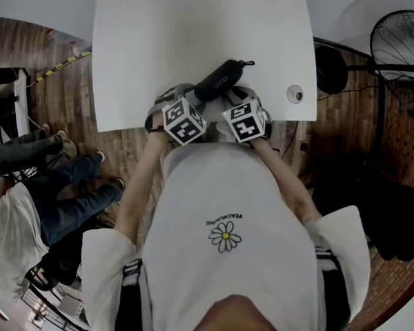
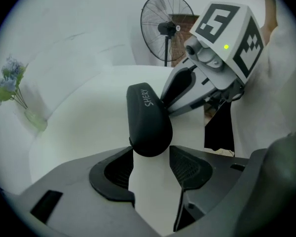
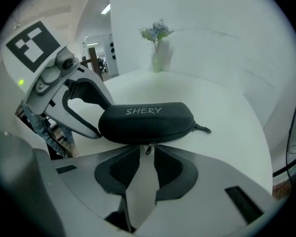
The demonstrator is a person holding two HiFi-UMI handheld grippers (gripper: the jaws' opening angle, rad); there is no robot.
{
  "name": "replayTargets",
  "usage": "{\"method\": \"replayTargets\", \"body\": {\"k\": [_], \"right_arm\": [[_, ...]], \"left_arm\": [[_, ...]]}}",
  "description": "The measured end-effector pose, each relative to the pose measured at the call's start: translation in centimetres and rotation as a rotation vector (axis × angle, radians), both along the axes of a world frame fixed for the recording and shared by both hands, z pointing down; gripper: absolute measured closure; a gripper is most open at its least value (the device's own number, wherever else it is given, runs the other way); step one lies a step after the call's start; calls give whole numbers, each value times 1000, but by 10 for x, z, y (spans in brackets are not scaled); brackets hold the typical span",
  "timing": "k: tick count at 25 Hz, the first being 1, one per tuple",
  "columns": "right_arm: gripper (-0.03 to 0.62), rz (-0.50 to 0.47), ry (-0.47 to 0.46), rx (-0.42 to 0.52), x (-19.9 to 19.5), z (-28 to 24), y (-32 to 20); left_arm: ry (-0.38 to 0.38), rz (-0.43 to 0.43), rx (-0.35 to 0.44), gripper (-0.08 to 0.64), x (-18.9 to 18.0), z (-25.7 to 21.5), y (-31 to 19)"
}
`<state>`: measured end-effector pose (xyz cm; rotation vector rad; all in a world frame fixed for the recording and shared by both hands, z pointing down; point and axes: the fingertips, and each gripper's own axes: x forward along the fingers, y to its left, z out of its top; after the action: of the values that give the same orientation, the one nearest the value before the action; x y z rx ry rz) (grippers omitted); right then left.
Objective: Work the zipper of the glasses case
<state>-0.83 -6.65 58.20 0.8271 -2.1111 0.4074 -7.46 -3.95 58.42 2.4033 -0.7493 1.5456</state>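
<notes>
- The left gripper (image 2: 151,157), its ribbed black pads spread, straddles the rounded near end of the glasses case (image 2: 148,125). Whether the pads touch it cannot be told.
- The right gripper (image 3: 147,157) faces the case's long side with jaws apart. The small metal zipper pull (image 3: 148,149) hangs loose at their mouth, unpinched.
- In the head view both pairs of jaws are hidden beneath the marker cubes (image 1: 185,121), which also cover the case's near end.
- The case, a matte black pod-shaped shell lettered "SHERY", lies at the near edge of the smooth white table (image 1: 193,33). A small clip (image 3: 203,129) juts from its far end. The zipper seam runs along its lower rim, and whether it is open or closed is too fine to make out.
- A round item (image 1: 294,94) by the table's right edge is too small to identify.
- Farther off, a pale vase of flowers (image 3: 157,58) blurs against the white wall, and a wire-caged fan (image 2: 166,31) stands beyond the table.
</notes>
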Motion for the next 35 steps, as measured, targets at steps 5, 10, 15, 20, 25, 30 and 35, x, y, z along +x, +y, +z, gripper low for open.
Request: {"method": "replayTargets", "body": {"k": [5,10,15,20,25,30,35], "right_arm": [[566,34,31,77,4,0,-12],[584,66,61,70,14,4,-16],[586,39,60,44,17,4,-14],[586,-35,82,59,18,1,-15],[586,-89,86,57,17,1,-15],[586,-176,102,61,18,4,-12],[586,-214,125,59,22,6,-10]], "left_arm": [[-8,57,3,349,4,3,11],[-15,108,19,371,4,4,13],[-43,215,149,351,1,-18,-1],[-186,634,284,227,11,-35,-21],[-324,1026,242,198,22,-18,-16],[-346,1118,280,172,32,-10,-14],[-322,1107,349,169,37,-15,-13]]}}
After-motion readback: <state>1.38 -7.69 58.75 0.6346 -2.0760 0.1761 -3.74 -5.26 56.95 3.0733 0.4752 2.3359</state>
